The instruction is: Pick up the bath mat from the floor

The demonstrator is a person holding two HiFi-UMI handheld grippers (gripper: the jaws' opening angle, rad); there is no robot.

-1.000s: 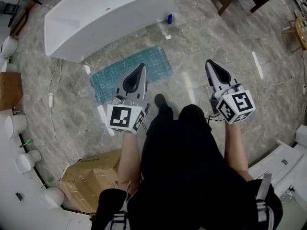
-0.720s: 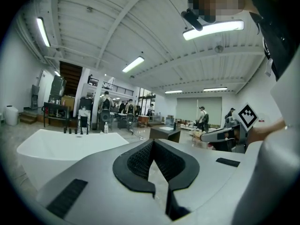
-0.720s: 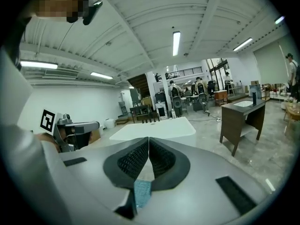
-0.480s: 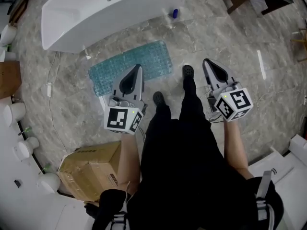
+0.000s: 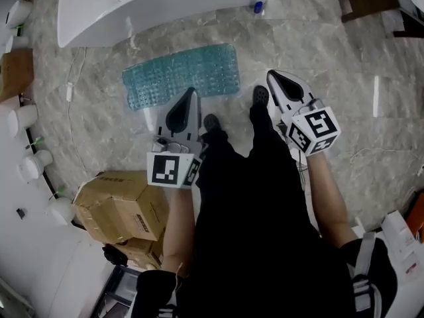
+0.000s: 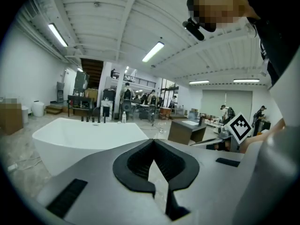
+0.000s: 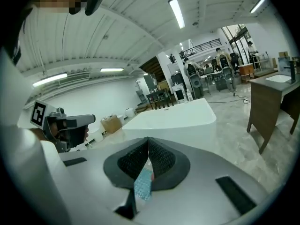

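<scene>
Teal bath mat [image 5: 180, 75] flat on floor [image 5: 99, 128]; left tongs [image 5: 193, 91], right tongs [image 5: 271, 75] both closed, empty

bathtub [image 5: 132, 5]: cut at top | bath mat [image 5: 179, 71]: edge behind left gripper [image 5: 192, 91]

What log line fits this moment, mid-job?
phase: pre-grasp | bath mat: flat on floor beside bathtub, not gripped | left gripper: shut, empty, above mat's near edge | right gripper: shut, empty
</scene>
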